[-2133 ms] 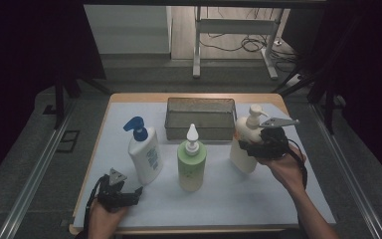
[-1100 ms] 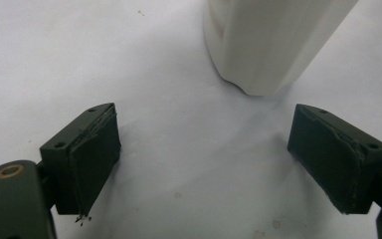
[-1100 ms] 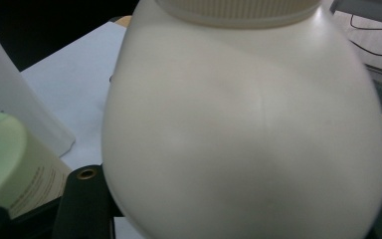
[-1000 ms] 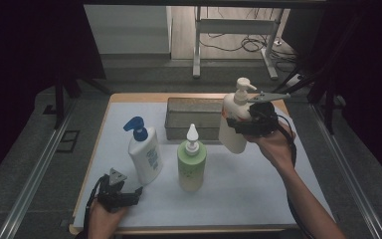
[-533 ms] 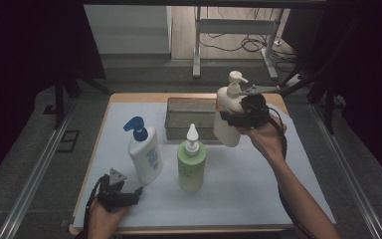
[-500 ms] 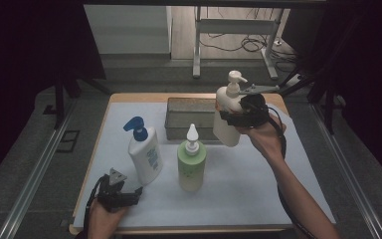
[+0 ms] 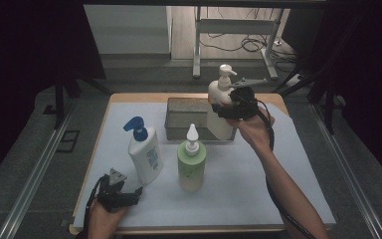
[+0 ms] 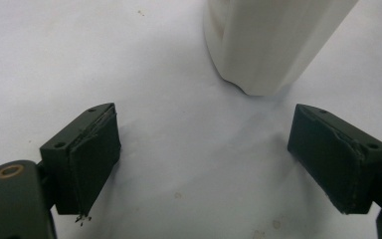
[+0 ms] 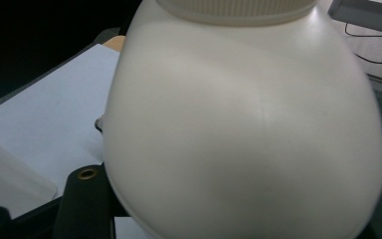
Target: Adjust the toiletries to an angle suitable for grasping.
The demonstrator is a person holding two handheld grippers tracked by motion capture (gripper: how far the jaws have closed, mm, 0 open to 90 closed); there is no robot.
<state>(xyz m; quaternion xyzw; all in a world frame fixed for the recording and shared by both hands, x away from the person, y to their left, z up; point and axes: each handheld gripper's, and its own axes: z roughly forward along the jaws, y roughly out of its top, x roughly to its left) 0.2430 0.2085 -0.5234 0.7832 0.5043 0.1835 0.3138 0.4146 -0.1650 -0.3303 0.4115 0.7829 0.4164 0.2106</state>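
Observation:
My right gripper is shut on a cream pump bottle and holds it in the air over the right end of the grey basket. Up close in the right gripper view, the cream bottle bulges between the jaws. A white bottle with a blue pump and a green bottle with a white nozzle stand on the white sheet. My left gripper rests open near the front left corner. In the left gripper view, the left gripper faces the base of the white bottle.
The table has a wooden edge around the white sheet. A metal rail runs along the left side. A table frame and cables lie on the floor beyond.
My right gripper has lifted the cream bottle from the right side of the sheet and carried it back and to the left, over the basket. The left gripper has stayed put.

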